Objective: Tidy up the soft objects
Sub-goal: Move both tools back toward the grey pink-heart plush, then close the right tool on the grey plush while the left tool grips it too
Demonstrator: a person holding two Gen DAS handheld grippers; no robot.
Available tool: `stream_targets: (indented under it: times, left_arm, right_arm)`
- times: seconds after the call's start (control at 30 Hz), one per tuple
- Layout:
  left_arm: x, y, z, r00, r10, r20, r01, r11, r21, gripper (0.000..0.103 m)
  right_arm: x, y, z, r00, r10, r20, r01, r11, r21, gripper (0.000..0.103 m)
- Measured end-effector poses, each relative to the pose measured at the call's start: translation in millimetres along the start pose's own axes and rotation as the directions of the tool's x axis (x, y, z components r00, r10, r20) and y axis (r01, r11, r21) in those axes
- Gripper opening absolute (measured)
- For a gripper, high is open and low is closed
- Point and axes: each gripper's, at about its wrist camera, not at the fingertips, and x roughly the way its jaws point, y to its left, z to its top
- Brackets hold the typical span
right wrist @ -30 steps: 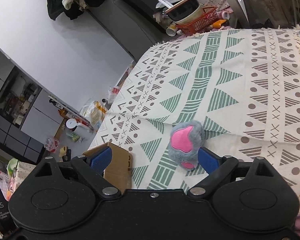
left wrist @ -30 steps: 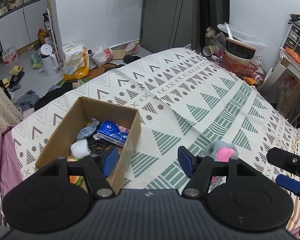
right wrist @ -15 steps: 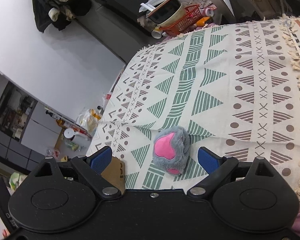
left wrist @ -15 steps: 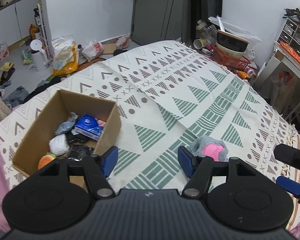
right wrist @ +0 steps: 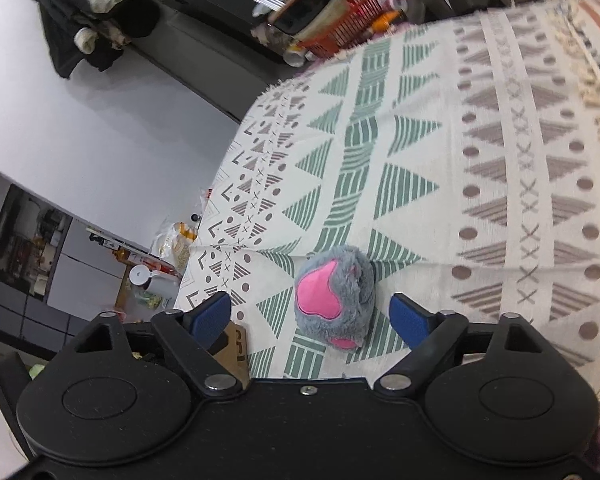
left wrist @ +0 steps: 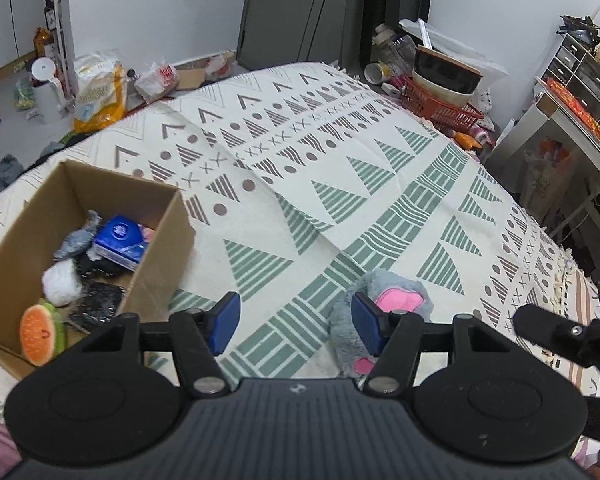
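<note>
A grey plush paw with pink pads (left wrist: pixel 396 300) (right wrist: pixel 334 298) lies on the patterned bedspread (left wrist: pixel 340 184) (right wrist: pixel 480 168). In the left wrist view it sits just behind the right finger of my left gripper (left wrist: pixel 296 320), which is open and empty. My right gripper (right wrist: pixel 310 316) is open too, with the paw lying between and slightly beyond its blue fingertips, not touching them. A cardboard box (left wrist: pixel 156 256) (right wrist: pixel 232 344) stands at the left, holding a blue tissue pack (left wrist: pixel 120 242), a white ball (left wrist: pixel 60 282), a watermelon-slice toy (left wrist: pixel 38 334) and dark soft items.
An orange basket (left wrist: pixel 440 104) with bowls stands past the bed's far corner. Bags, a white kettle (left wrist: pixel 46 90) and clutter lie on the floor at the left. A shelf unit (left wrist: pixel 572 92) is at the right. My right gripper's finger (left wrist: pixel 556 330) shows at the right edge.
My left gripper has shifted right, away from the box and closer to the paw. The right gripper has swung so the paw now lies centred between its open fingers.
</note>
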Motion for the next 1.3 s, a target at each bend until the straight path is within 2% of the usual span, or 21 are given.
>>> stream_targets:
  times: [0.1, 0.43, 0.57, 0.73, 1.1, 1.3]
  left_arm:
    - [7.5, -0.9, -0.5, 1.0, -0.006, -0.006, 0.006, 1.0, -0.005, 0.06]
    - [35.8, -9.5, 2.5, 0.997, -0.054, -0.046, 0.053, 0.998, -0.024, 0.049]
    - [49.2, -12.6, 2.1, 0.996, -0.061, -0.059, 0.059, 0.998, -0.03, 0.044]
    - [71.7, -9.3, -1.0, 0.996, -0.021, -0.089, 0.017, 0.999, -0.04, 0.044]
    - [92.0, -18.8, -10.0, 0.981, -0.118, -0.152, 0.103, 0.989, -0.105, 0.046]
    - [97.9, -32.8, -15.4, 0.976, -0.142, -0.162, 0.126, 0.986, -0.11, 0.048]
  right_arm:
    - [10.0, -6.9, 0.4, 1.0, -0.006, -0.022, 0.007, 0.999, 0.038, 0.074]
    - [35.1, -24.0, -0.1, 0.997, -0.011, -0.077, 0.023, 0.988, 0.152, 0.054]
    - [38.8, -27.4, 2.4, 0.997, -0.028, -0.068, 0.039, 0.984, 0.172, 0.053]
    - [45.8, -29.6, 5.3, 0.997, -0.037, -0.073, 0.049, 0.983, 0.175, 0.053]
    - [48.9, -39.4, 14.1, 0.997, -0.052, -0.055, 0.063, 0.975, 0.213, 0.054]
    - [47.6, -48.5, 16.6, 0.997, -0.06, -0.048, 0.07, 0.965, 0.251, 0.054]
